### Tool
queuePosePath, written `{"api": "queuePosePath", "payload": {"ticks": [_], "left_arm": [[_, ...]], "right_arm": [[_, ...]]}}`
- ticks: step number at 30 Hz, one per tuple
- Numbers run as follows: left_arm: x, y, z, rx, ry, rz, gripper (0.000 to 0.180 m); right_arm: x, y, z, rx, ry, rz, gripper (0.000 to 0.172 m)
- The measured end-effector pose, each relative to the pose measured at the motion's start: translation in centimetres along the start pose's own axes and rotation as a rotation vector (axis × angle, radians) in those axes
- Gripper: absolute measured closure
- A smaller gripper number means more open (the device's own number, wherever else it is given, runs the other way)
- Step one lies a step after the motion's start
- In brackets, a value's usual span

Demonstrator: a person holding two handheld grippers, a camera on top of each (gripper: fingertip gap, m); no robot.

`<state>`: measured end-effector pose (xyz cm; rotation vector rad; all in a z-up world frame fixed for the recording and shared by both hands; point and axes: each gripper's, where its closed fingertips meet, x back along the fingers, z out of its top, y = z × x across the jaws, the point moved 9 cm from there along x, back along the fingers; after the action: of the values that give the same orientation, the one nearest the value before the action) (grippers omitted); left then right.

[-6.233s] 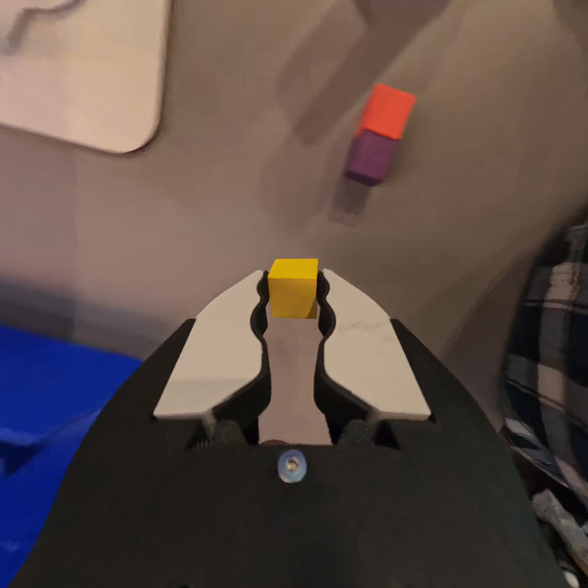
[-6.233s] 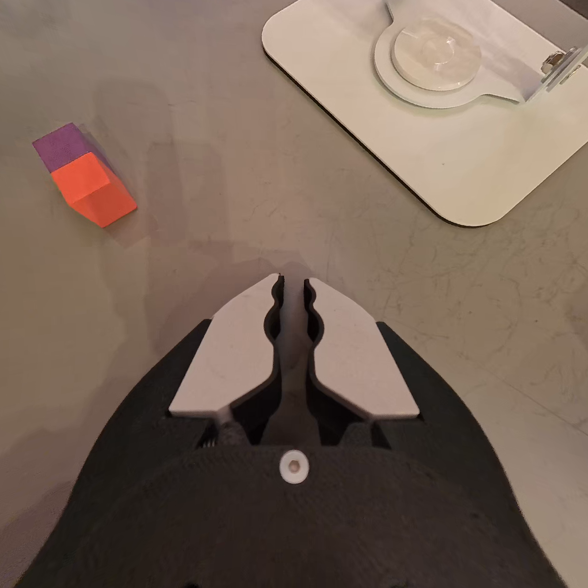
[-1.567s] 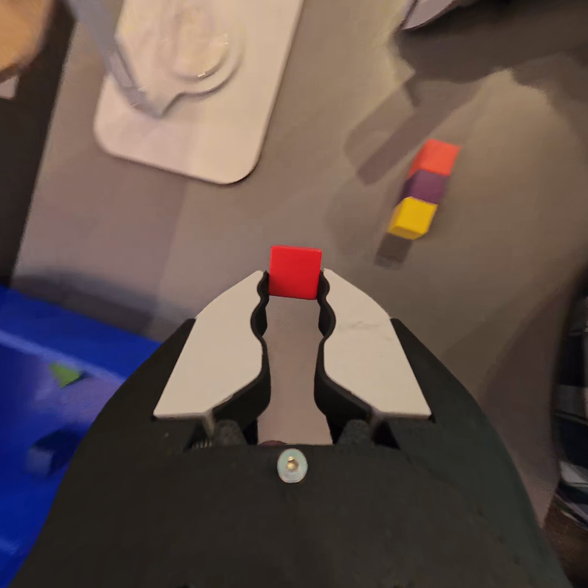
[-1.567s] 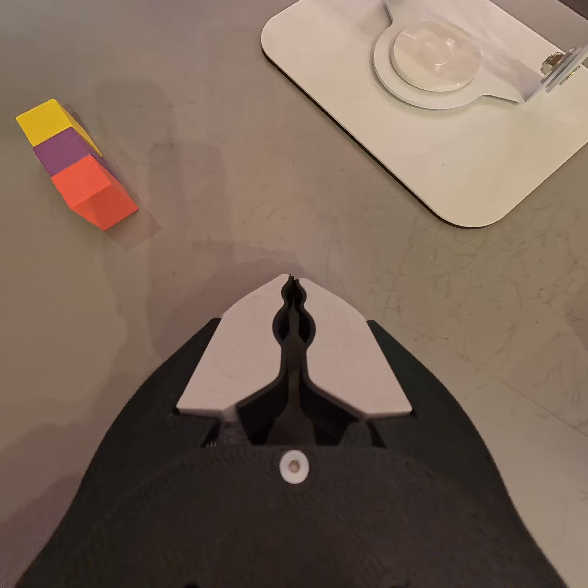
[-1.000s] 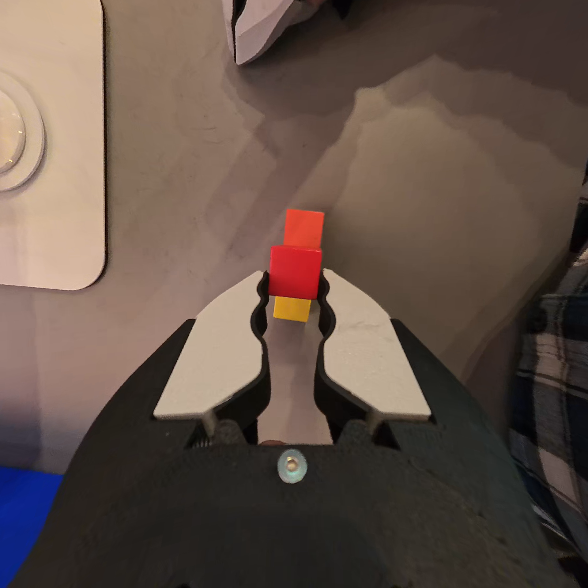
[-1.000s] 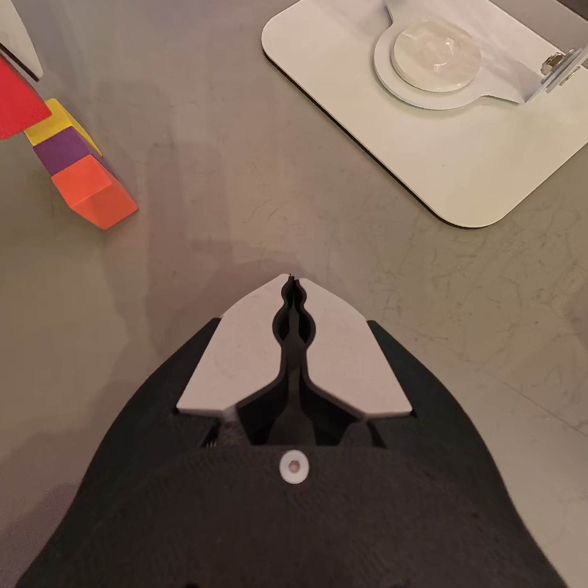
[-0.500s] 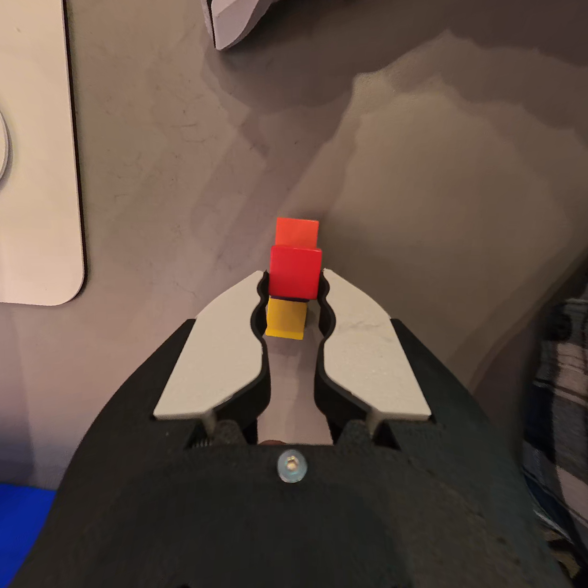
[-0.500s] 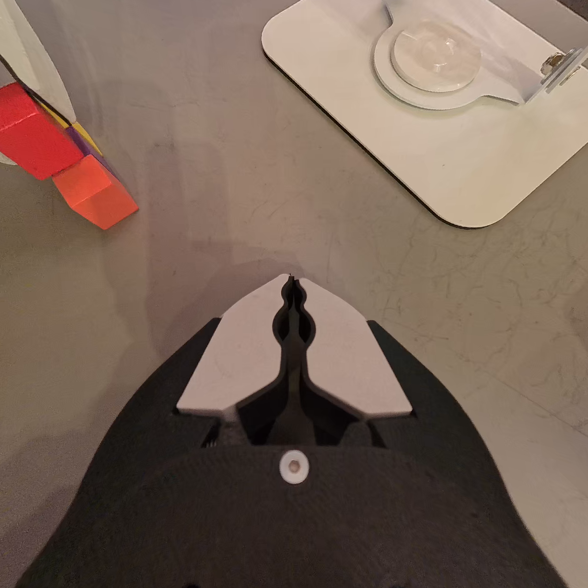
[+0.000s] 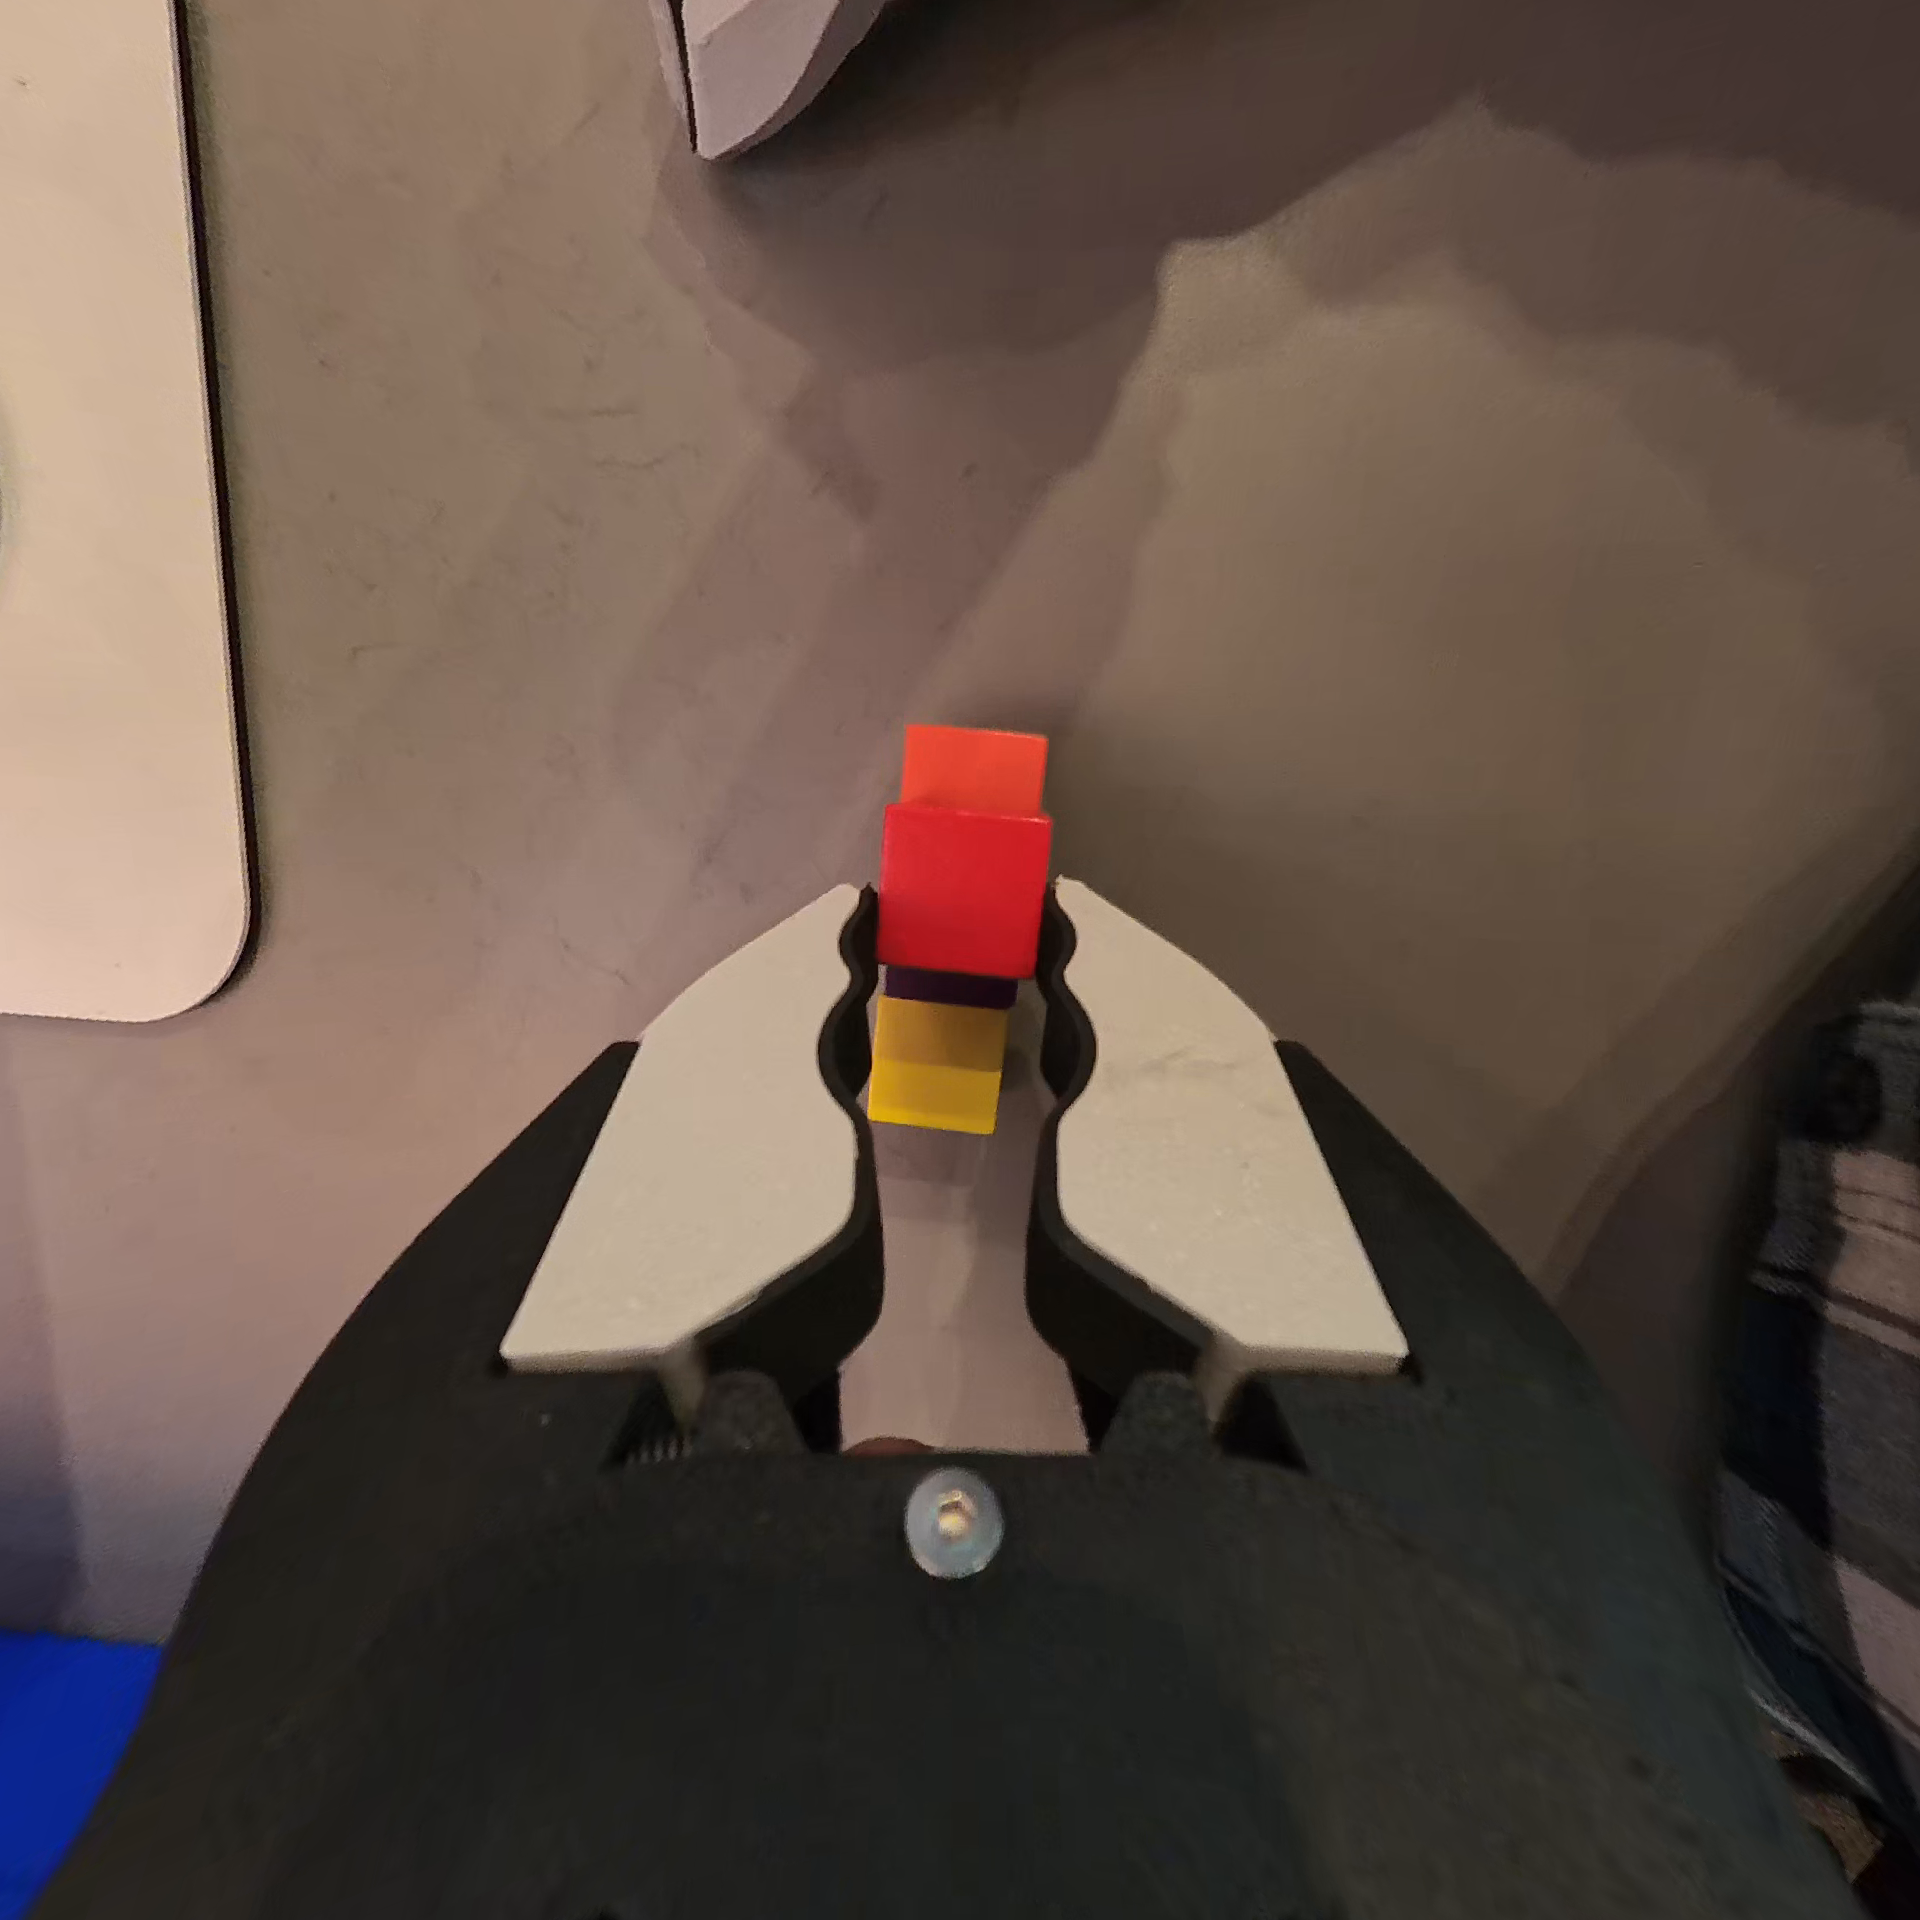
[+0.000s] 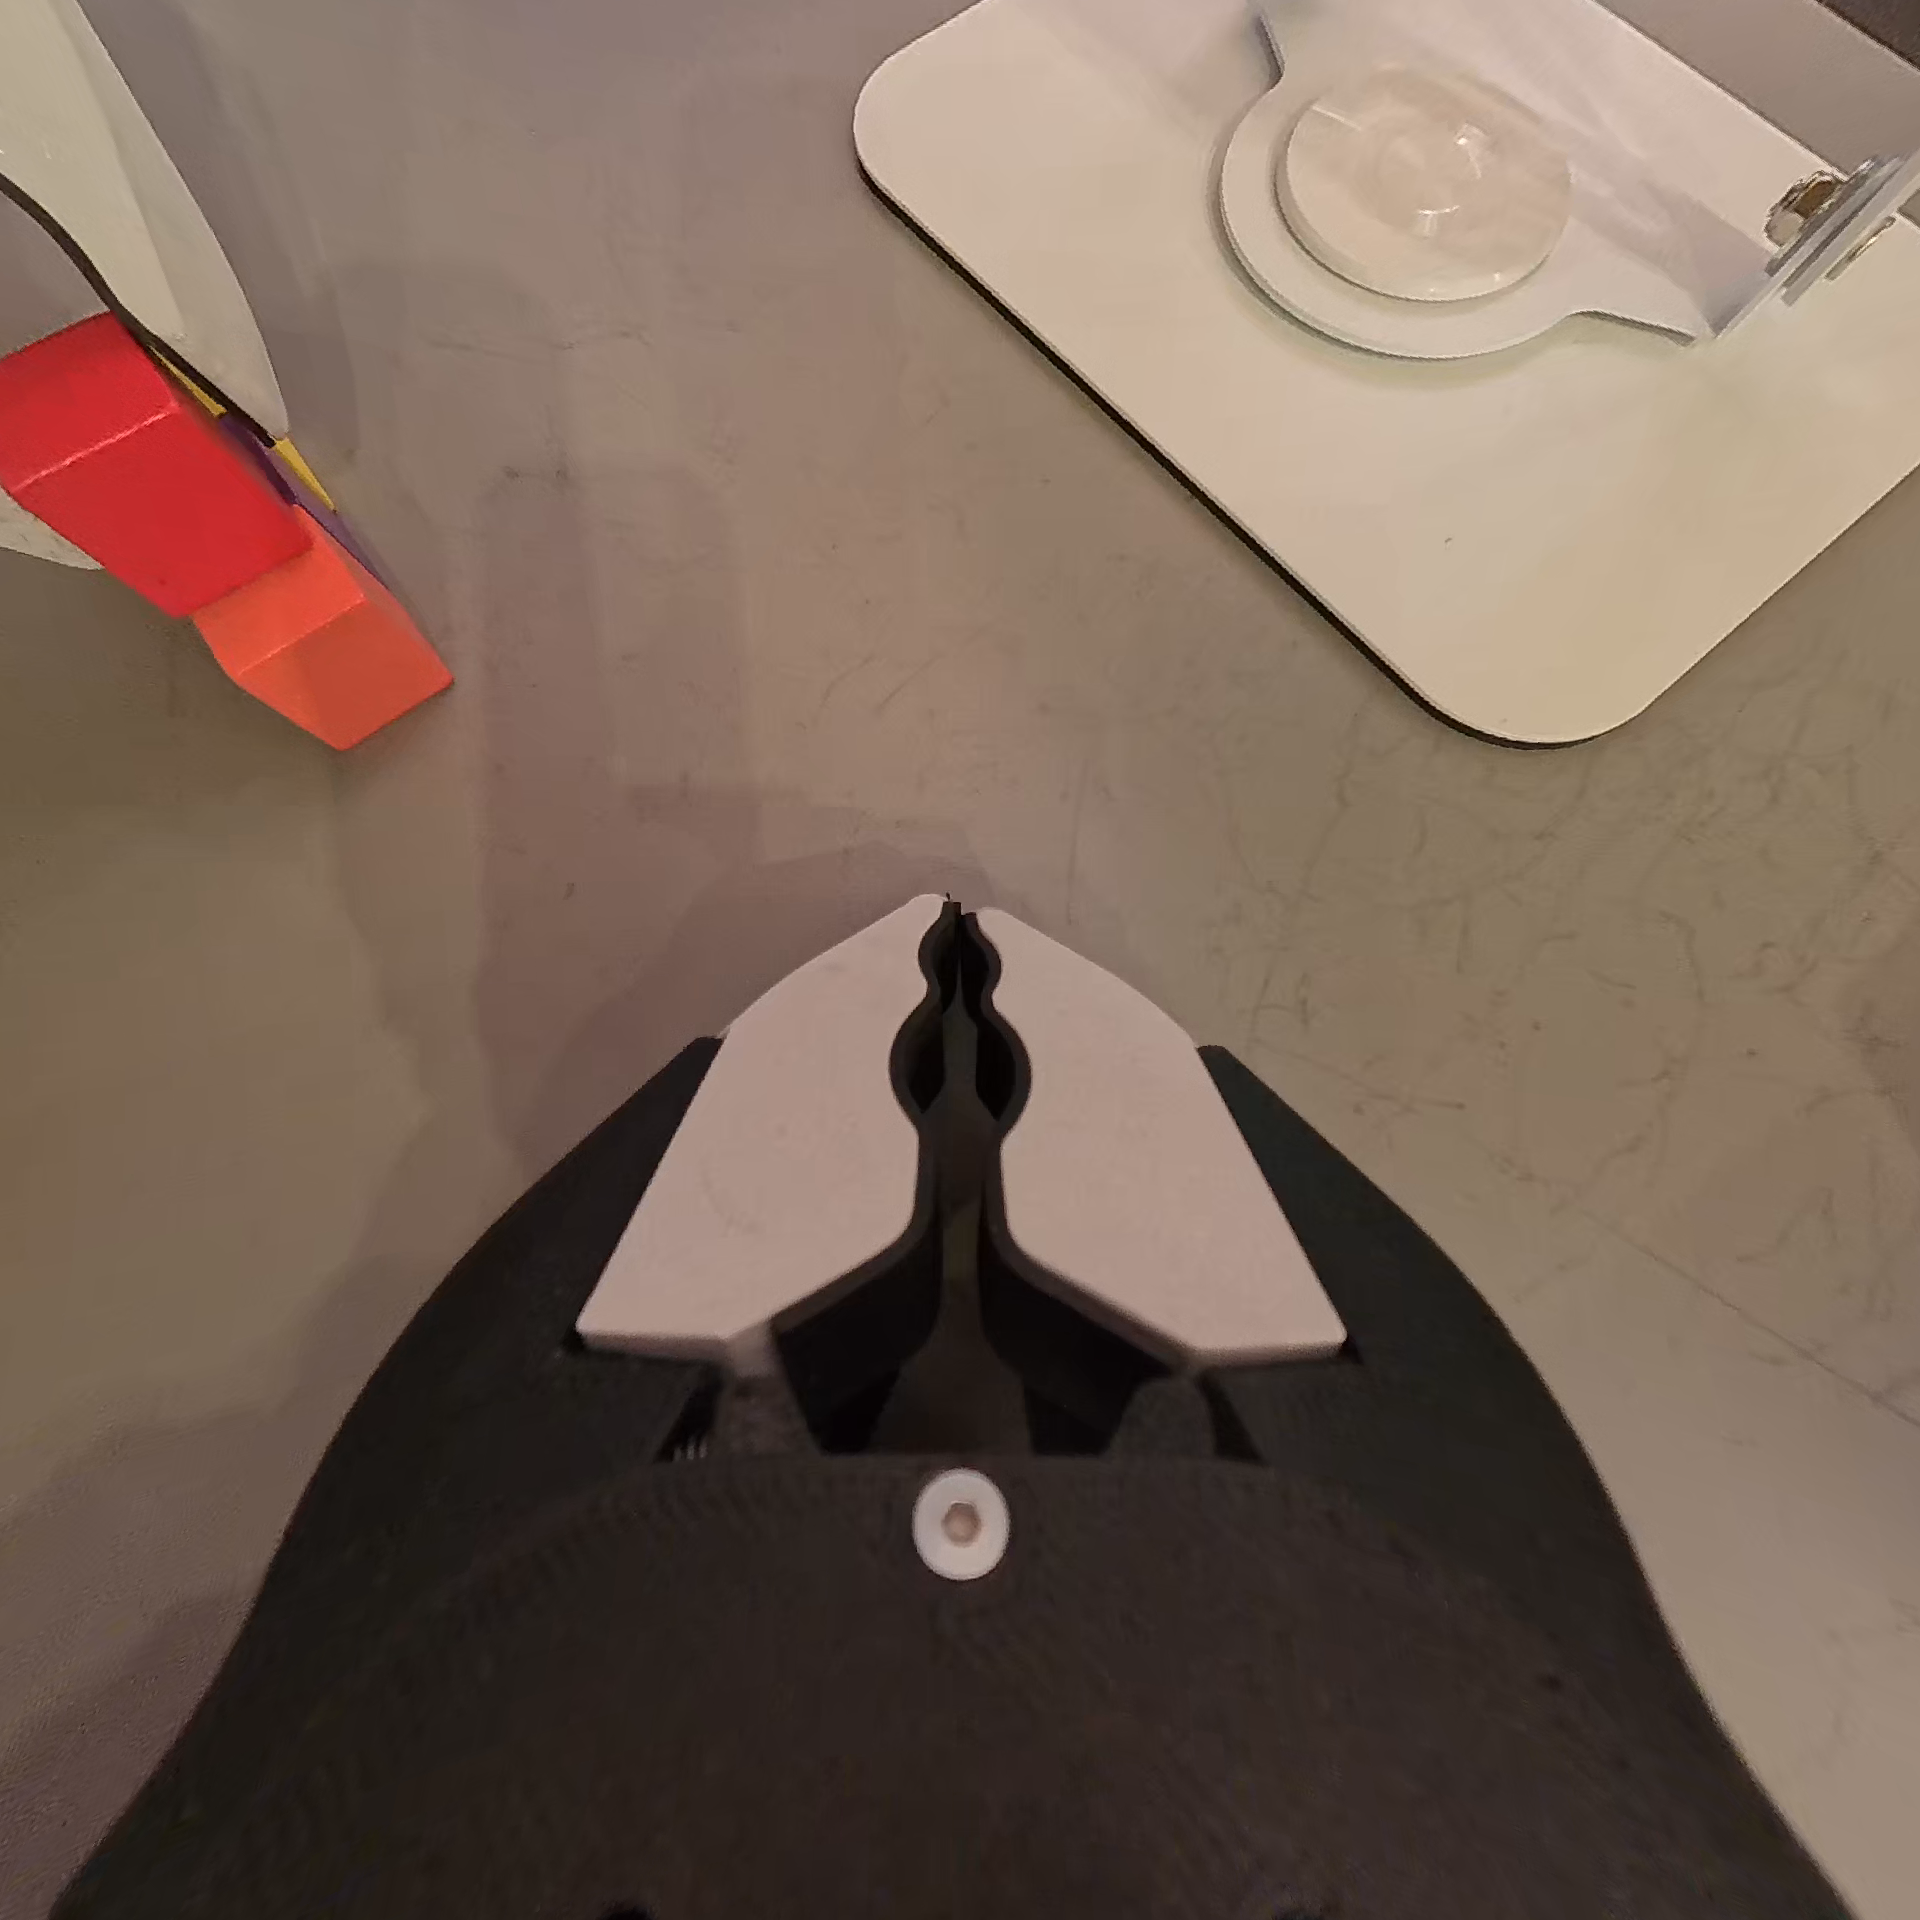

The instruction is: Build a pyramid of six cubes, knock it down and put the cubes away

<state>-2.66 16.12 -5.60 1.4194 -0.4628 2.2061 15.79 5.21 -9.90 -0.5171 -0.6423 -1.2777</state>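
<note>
The red cube [image 9: 961, 894] is sitting between the fingertips of the left gripper [image 9: 961, 914], with both dark pads pressing against its sides. It is hanging over a row of three cubes lying on the grey table [image 9: 1351, 571]: the yellow cube [image 9: 935, 1070] nearest the gripper body, the purple cube [image 9: 948, 987] showing only as a thin dark strip under the red one, and the orange cube [image 9: 975, 764] at the far end. In the right wrist view the red cube [image 10: 135, 468] is overlapping the purple [image 10: 343, 530] and orange cubes [image 10: 322, 644]; whether it is already touching them cannot be told.

The right gripper [image 10: 951, 914] is hovering well apart from the row, its two white fingers [image 10: 831, 1091] closed together with nothing between them. Its tip is also showing at the top edge of the left wrist view [image 9: 748, 83].

Farther out, a white board [image 10: 1455, 468] with rounded corners is lying on the table, carrying a round clear disc [image 10: 1423, 197]. A blue bin [image 9: 62, 1766] is peeking in at the lower left corner of the left wrist view, and a plaid sleeve [image 9: 1839, 1455] is showing along the right edge.
</note>
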Motion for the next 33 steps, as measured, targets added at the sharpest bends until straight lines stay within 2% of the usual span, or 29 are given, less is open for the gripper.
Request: {"api": "queuePosePath", "payload": {"ticks": [9,10,12,15,18,21,24,26,29,33], "left_arm": [[-0.1,0.1,0.0,0.007,0.008,-0.007,0.152],[-0.2,0.1,-0.1,0.012,0.007,-0.003,0.149],[-0.1,0.1,-0.1,0.027,0.01,-0.009,0.128],[1.4,0.0,-0.2,0.045,0.044,-0.018,0.125],[5.0,-1.5,-1.0,0.094,0.119,0.019,0.123],[9.5,-5.5,-3.9,0.154,0.127,0.175,0.128],[13.7,-10.6,-8.6,0.251,0.084,0.346,0.129],[15.8,-13.5,-11.5,0.31,0.083,0.406,0.131],[16.6,-17.0,-15.4,0.332,-0.003,0.449,0.133],[14.5,-19.9,-18.3,0.282,-0.096,0.42,0.133]], "right_arm": [[0.0,0.0,0.0,0.0,0.0,0.0,0.172],[0.0,0.0,0.0,0.0,0.0,0.0,0.172],[0.0,-0.1,0.0,0.0,0.0,0.0,0.172],[0.1,-0.1,-0.1,0.0,0.0,0.0,0.172],[0.1,-0.1,-0.1,0.0,0.0,0.0,0.171],[0.1,-0.1,-0.1,0.0,0.0,0.0,0.171],[0.1,-0.1,-0.1,-0.001,0.0,0.0,0.171],[0.1,-0.1,-0.1,-0.002,0.0,0.001,0.172],[0.2,-0.1,-0.1,-0.004,0.0,0.002,0.172],[0.2,-0.1,-0.1,-0.008,0.001,0.004,0.172]]}}
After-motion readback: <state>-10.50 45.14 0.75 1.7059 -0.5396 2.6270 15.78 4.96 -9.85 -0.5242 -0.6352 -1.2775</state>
